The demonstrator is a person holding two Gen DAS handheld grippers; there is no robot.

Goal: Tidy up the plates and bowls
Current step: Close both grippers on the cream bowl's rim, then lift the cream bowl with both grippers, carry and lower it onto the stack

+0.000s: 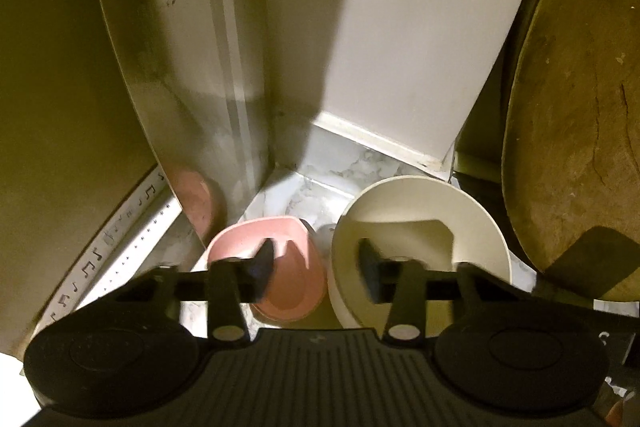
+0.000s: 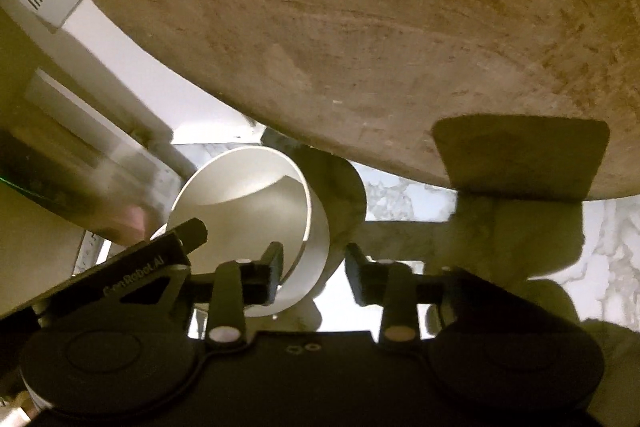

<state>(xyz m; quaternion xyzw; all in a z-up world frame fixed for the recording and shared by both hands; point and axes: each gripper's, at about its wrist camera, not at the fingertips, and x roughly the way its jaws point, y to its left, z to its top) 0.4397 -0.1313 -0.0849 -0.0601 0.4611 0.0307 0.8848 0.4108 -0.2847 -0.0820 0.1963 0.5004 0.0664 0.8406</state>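
Straddling bowl rims on the marble counter, both grippers partly closed.

Left gripper [image 1: 316, 269]: one finger [image 1: 262, 267] sits inside the pink bowl [image 1: 296, 287], the other [image 1: 370, 271] inside the white bowl [image 1: 420, 211], so the two adjacent walls lie in the gap; pad contact unclear through blur. Right gripper [image 2: 314, 273]: left finger [image 2: 272, 271] inside the white bowl [image 2: 240, 195], right finger [image 2: 360, 277] outside, the bowl's near wall between them with a visible gap on the right side. Bowls sit just beside each other near the counter's back corner [image 1: 320, 163]. A round wooden cutting board [image 2: 340, 27] leans behind them.
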